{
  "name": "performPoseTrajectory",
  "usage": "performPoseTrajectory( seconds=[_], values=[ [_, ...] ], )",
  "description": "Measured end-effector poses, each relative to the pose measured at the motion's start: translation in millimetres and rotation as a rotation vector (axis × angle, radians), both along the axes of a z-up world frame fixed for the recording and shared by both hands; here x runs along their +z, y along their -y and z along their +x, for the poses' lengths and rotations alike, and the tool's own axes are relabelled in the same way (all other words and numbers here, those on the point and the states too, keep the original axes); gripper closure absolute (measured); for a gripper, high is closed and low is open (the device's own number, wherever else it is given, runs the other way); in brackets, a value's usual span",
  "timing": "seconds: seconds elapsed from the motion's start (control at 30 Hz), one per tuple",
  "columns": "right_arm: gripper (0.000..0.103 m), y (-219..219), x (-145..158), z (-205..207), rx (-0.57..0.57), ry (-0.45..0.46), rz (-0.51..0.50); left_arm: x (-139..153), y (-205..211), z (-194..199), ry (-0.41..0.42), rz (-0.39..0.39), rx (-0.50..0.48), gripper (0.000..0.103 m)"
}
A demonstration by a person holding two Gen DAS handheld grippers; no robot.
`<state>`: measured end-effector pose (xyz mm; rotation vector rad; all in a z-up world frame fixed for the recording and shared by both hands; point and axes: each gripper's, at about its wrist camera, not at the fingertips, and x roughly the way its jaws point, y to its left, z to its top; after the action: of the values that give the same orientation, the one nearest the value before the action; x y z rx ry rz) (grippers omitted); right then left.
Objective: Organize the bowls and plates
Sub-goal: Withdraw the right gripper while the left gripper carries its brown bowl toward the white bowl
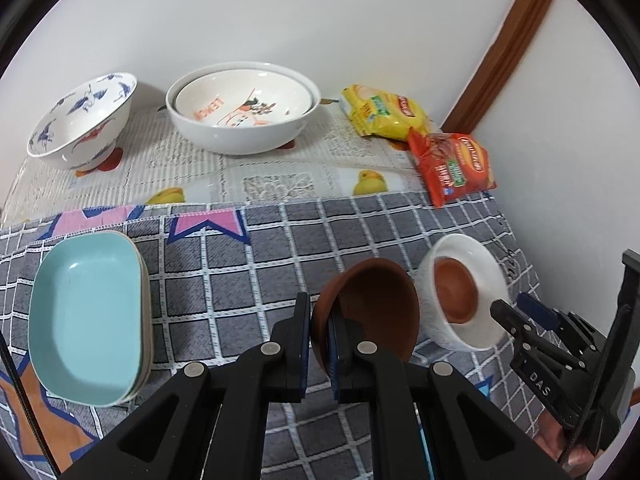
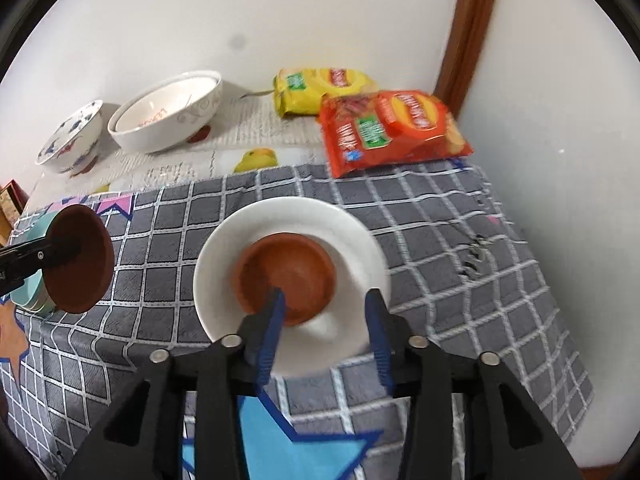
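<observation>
The word "LEMON" is read, upside down, in orange inside the shallow white bowl (image 1: 244, 105) that is nested in the large white bowl (image 1: 240, 136) at the back of the surface (image 1: 280, 184). "DAS" is printed in white on the body of the right gripper (image 1: 516, 316) as seen from the left wrist view. The printing on the two snack bags, one yellow (image 1: 384, 116) and one red (image 1: 454, 166), is too blurred to be read.

Six bowls are counted: two brown, one small white, the two nested white ones, and one blue-patterned bowl (image 1: 86, 120) standing by the wall. Light blue rectangular dishes (image 1: 88, 322) are stacked at the left on the grey checked cloth (image 1: 240, 272); their number cannot be told.

One brown bowl (image 1: 370, 308) is clamped by its rim between the fingers of the left gripper (image 1: 320, 344), tipped on its side and held above the cloth. The second brown bowl (image 2: 288, 276) is seated inside the small white bowl (image 2: 292, 280), which rests on the cloth at the right. The right gripper's fingers (image 2: 272, 328) are spread wide over that small white bowl, one tip reaching into the brown bowl within it; nothing is gripped by them.
</observation>
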<state>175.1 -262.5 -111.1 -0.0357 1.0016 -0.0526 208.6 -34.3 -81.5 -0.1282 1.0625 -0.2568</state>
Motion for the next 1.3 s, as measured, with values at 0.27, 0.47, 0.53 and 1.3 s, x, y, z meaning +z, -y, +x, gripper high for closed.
performPoseTrajectory(
  seconds=[0.27,0.47,0.53,1.3],
  values=[
    [0.056,36.8,8.7,-25.8,-0.101,-0.066,0.060,19.0,18.3,-23.4,0.035,-0.004,-0.027,0.095],
    [0.048,53.4,1.4,-41.9,-0.167,-0.123,0.063,27.9,26.4,-41.0,0.050,-0.006,-0.041,0.095],
    [0.038,56.6,1.2,-45.7,-0.178,-0.147,0.056,30.5,27.3,-45.5,0.057,-0.005,-0.042,0.095],
    [0.031,43.3,16.4,-101.6,0.031,0.019,0.037,46.2,33.7,-75.7,0.090,-0.004,-0.057,0.095]
  ],
)
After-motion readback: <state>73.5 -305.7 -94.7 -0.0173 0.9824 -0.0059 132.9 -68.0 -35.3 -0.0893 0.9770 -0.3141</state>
